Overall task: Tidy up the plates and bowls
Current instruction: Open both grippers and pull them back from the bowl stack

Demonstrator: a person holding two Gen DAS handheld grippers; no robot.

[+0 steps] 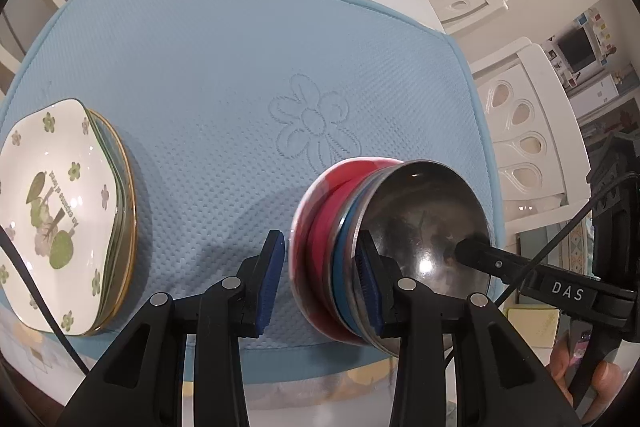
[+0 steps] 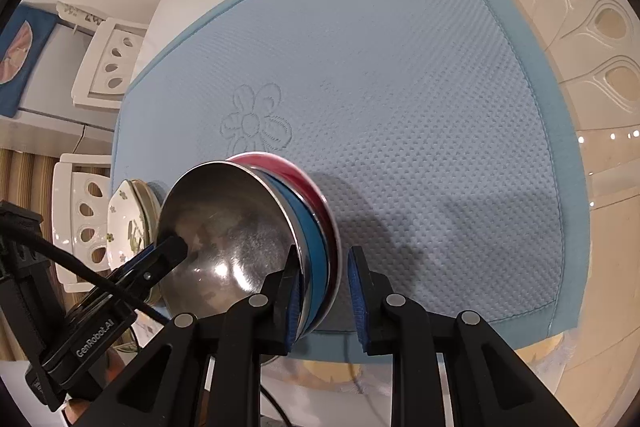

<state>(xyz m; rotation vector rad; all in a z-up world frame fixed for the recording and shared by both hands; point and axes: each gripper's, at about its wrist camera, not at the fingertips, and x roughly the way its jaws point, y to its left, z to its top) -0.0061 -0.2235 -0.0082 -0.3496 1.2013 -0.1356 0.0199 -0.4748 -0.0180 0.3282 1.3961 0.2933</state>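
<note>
Both grippers hold the nested bowl stack above the blue mat: left gripper and right gripper clamp opposite rims (plates already stacked). Next, probably a level set-down.

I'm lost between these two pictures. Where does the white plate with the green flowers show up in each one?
Left wrist view: the flowered plate lies at the far left, on top of a small stack of plates on the blue mat.
Right wrist view: the same plate peeks out at lower left, partly hidden behind the steel bowl.
Shared landmark: the flower stitched into the mat.
</note>
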